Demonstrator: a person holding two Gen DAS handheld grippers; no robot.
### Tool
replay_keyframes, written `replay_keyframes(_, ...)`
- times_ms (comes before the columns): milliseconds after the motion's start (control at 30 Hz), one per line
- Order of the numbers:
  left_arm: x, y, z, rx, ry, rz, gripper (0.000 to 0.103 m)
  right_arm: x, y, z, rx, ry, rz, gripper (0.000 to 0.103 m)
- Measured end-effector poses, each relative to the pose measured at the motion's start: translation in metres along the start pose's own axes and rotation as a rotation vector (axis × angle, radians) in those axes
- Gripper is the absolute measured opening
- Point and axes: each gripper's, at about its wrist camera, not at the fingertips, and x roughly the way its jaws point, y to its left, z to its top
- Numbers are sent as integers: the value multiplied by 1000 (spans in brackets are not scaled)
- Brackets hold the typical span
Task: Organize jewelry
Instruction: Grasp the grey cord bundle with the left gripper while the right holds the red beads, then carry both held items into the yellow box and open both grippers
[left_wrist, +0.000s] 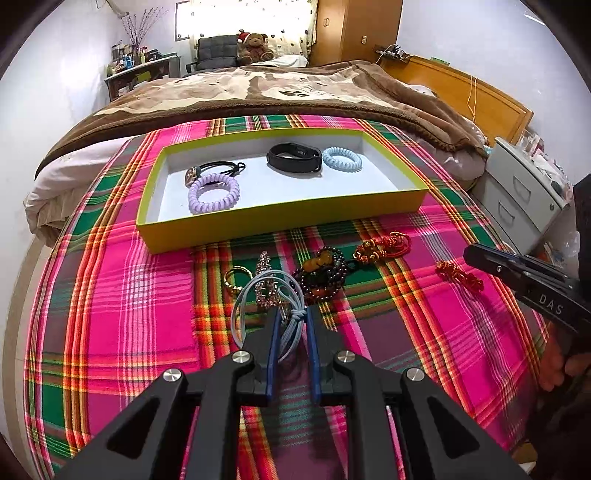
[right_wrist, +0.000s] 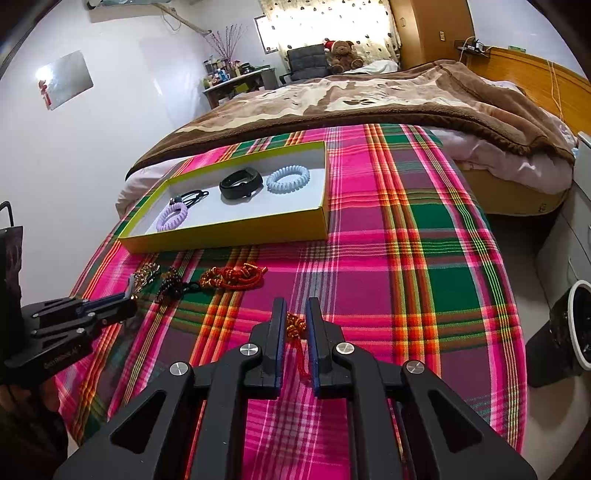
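Observation:
A yellow tray (left_wrist: 280, 221) with a white floor holds a purple coil band (left_wrist: 213, 192), a black wristband (left_wrist: 294, 157), a light blue coil band (left_wrist: 342, 158) and a black cord with a watch face (left_wrist: 216, 171). On the plaid cloth in front lie a gold ring (left_wrist: 236, 279), a crystal chain (left_wrist: 265, 280), dark bead bracelets (left_wrist: 321, 275) and a red knot charm (left_wrist: 384, 246). My left gripper (left_wrist: 290, 320) has its fingers around a light blue elastic cord (left_wrist: 266, 295), jaws slightly apart. My right gripper (right_wrist: 296, 314) straddles a small red knot tassel (right_wrist: 297, 326) lying on the cloth.
The plaid cloth (right_wrist: 406, 258) covers the end of a bed with a brown blanket (left_wrist: 295, 88) behind the tray. A grey drawer unit (left_wrist: 524, 199) stands at the right. A round bin (right_wrist: 576, 325) stands on the floor at the right.

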Motion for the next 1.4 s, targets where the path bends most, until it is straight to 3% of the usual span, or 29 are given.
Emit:
replay_keyframes(367,-19,25,-9,-92,-15,-132,15,1,-3,-4,-24,36,-24,9)
replay_keyframes(667,-25,40,-12,-121,-33,-98,15,4,-6,-3,-42,58,-2,9)
replay_keyframes(767,-26,40,-11,-118,-35,-103,15,10,0,-1,-99,87,20,23)
replay_keyframes(833,-25,40,-11,-111,-34,-103,15,18,7,-1,-154,112,-24,38)
replay_keyframes(1067,-27,47,-9,-125,-42,-104,15,31,14,-1,-214,143,-70,39)
replay_keyframes(1200,-31,50,-5,-124,-52,-98,15,30,17,-2,-225,144,-90,17)
replay_keyframes(1400,-37,52,5,-102,-72,-91,15,27,18,-2,-219,142,-101,17)
